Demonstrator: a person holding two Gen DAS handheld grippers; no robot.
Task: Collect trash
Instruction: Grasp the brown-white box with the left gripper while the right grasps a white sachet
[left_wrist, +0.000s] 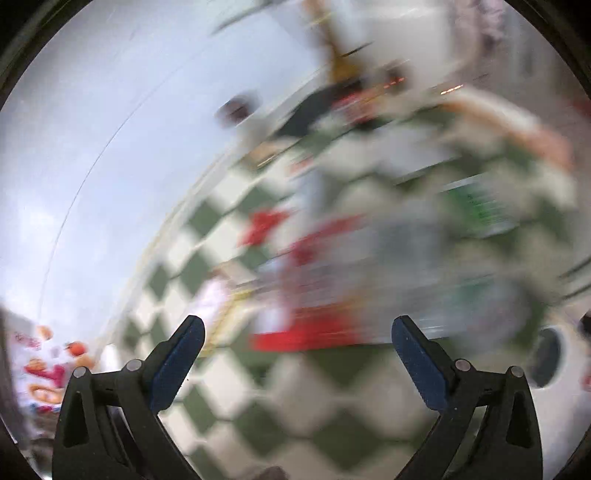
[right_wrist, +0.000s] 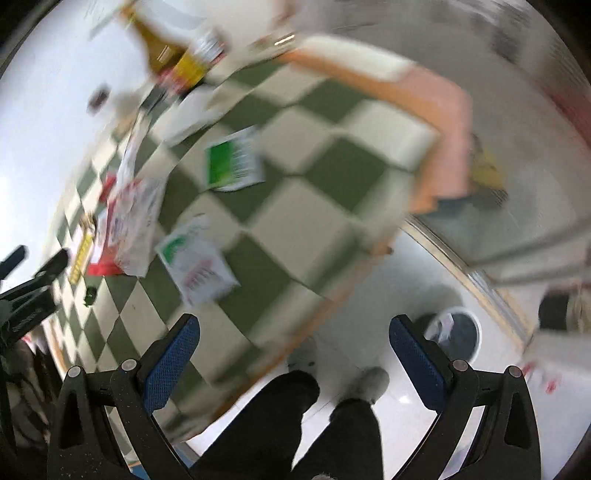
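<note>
Both views are motion-blurred. Several wrappers lie on a green-and-white checkered tablecloth (right_wrist: 314, 177): a green-and-white packet (right_wrist: 234, 162), a white packet with green and red print (right_wrist: 197, 260), a red-and-white wrapper (right_wrist: 129, 225). A round white trash bin (right_wrist: 456, 334) with a dark liner stands on the floor beside the table. My right gripper (right_wrist: 293, 360) is open and empty above the table's near edge. My left gripper (left_wrist: 297, 360) is open and empty over the cloth, near a red-and-white wrapper (left_wrist: 314, 325); it also shows in the right wrist view (right_wrist: 33, 273).
A brown bottle (right_wrist: 170, 51) with a yellow label stands at the far end of the table. A peach-coloured object (right_wrist: 443, 122) lies along the table's right side. The person's dark legs (right_wrist: 314, 424) and shoes are below. The bin also shows in the left wrist view (left_wrist: 546, 356).
</note>
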